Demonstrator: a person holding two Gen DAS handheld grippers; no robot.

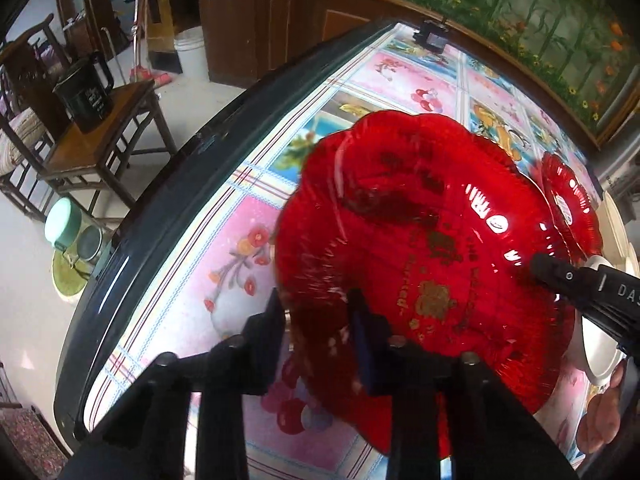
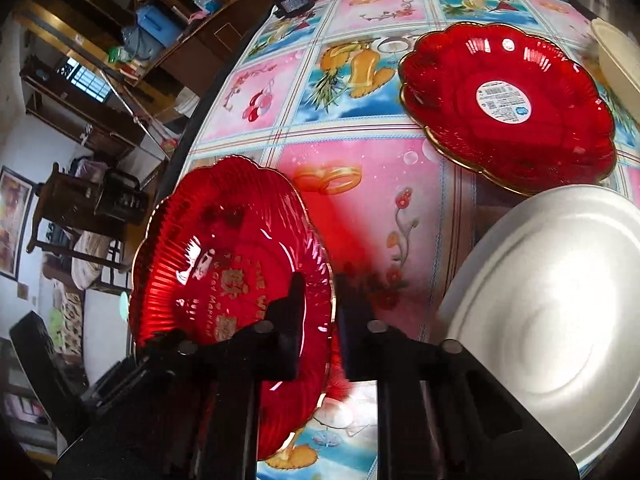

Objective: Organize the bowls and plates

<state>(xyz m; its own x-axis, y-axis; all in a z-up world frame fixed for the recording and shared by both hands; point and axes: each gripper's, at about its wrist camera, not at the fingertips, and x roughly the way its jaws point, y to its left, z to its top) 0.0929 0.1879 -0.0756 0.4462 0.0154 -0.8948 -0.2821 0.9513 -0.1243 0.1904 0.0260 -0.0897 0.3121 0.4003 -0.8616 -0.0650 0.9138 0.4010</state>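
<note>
Here the large red translucent plate with a scalloped, gold-edged rim (image 1: 400,216) is gripped from two sides at once and stands tilted above the flower-and-fruit patterned tablecloth (image 1: 240,240), its near-left part lying over the cloth beside the table's dark rounded edge (image 1: 168,184). It is glassy plastic, ribbed radially toward the rim, with gold lettering and gold ornaments printed across its flat centre; bright window glints run along its ribs, and in the right wrist view it throws a red glow on the cloth beside it. The left gripper (image 1: 316,320) is closed on the plate's near rim, one black finger outside the edge and the other over the red face. The right gripper (image 2: 318,312) is likewise clamped on the rim at the opposite side, with the thin gold edge caught between its two fingers; in the left wrist view its black finger (image 1: 560,276) reaches onto the plate from the right. Farther back on the cloth lies a second red scalloped plate with a round white label at its centre (image 2: 508,108), flat on the table and well apart from the held one. A silvery round metal dish (image 2: 560,312) sits near the right gripper, just in front of that second plate, and a cream-coloured bowl's rim (image 2: 616,52) shows at the far right edge.
</note>
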